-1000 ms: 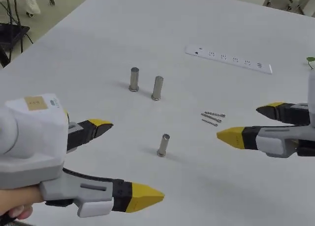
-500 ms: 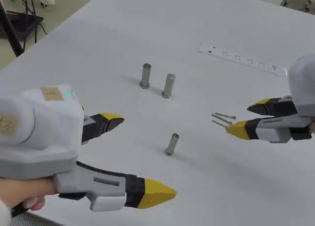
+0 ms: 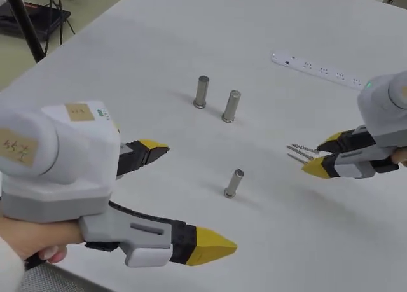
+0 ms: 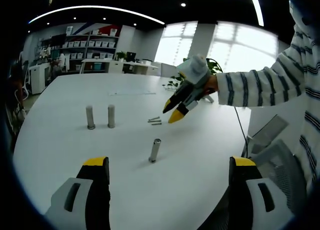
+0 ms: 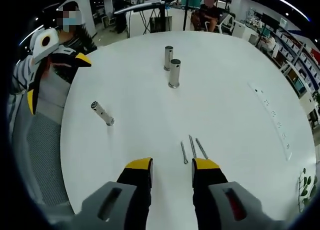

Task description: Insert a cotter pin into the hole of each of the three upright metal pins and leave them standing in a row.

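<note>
We are holding the left gripper [image 3: 191,196] at the lower left of the head view, its jaws spread wide and gripping nothing. The right gripper [image 3: 320,154] is hovering at the right edge, its jaws parted by a narrow gap and also gripping nothing. Its yellow tips are sitting just beside the three cotter pins [image 3: 297,152], which are lying loose together on the white table [image 3: 127,63]. In the right gripper view the cotter pins are lying just ahead of the jaws, roughly in line with the gap between them; we cannot tell whether the tips are touching them.

The rear metal pin [image 3: 201,91] and the middle metal pin [image 3: 231,105] are standing upright close beside each other in the upper middle of the head view. The near metal pin [image 3: 233,183] is standing alone near the centre, well apart from that pair and between the two grippers. A power strip [image 3: 318,69] is lying at the upper right.
</note>
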`<state>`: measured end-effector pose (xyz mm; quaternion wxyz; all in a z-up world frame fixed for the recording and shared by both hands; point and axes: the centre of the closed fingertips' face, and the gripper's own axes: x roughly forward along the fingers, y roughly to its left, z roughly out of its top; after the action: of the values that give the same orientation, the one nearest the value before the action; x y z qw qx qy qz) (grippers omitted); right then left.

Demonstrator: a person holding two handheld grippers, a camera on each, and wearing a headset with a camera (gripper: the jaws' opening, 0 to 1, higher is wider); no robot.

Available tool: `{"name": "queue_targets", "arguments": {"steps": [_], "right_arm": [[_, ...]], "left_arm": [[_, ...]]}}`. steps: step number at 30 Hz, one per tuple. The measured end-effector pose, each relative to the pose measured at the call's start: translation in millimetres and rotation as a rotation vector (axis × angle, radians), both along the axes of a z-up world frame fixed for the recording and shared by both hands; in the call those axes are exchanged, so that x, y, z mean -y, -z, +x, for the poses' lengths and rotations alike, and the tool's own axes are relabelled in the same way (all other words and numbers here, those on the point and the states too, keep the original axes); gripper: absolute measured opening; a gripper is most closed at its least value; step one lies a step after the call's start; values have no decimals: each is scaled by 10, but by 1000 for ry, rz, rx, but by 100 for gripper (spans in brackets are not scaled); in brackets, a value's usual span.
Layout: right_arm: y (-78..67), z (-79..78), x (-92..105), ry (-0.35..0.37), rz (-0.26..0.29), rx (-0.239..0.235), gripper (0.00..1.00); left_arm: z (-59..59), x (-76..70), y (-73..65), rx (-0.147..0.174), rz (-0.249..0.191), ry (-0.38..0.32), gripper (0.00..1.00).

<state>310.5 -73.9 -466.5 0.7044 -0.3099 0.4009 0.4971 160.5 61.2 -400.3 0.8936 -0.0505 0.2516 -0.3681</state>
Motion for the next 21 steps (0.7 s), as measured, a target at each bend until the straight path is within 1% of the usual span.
{"name": "queue_targets", "arguments": {"steps": [4, 6, 7, 12, 17, 19, 21], "right_arm": [[112, 36, 34, -16, -33, -14, 23], [152, 44, 34, -45, -47, -14, 21], [163, 53, 30, -48, -51, -15, 20], [215, 131, -18, -54, -54, -27, 14], [260, 180, -57, -59, -53, -46, 13], [283, 181, -45, -68, -74, -52, 11], [305, 190, -28, -81, -97, -47, 9]], "left_arm": [[-1, -30, 37, -11, 4, -9, 99], [0, -40, 45, -15, 2, -14, 99], [1, -44, 48, -16, 3, -15, 99], [15, -64, 68, -23, 1, -26, 99], [16, -79, 107, -37, 2, -31, 99], [16, -85, 117, -40, 4, -32, 99], [17, -89, 119, -41, 2, -34, 99]]}}
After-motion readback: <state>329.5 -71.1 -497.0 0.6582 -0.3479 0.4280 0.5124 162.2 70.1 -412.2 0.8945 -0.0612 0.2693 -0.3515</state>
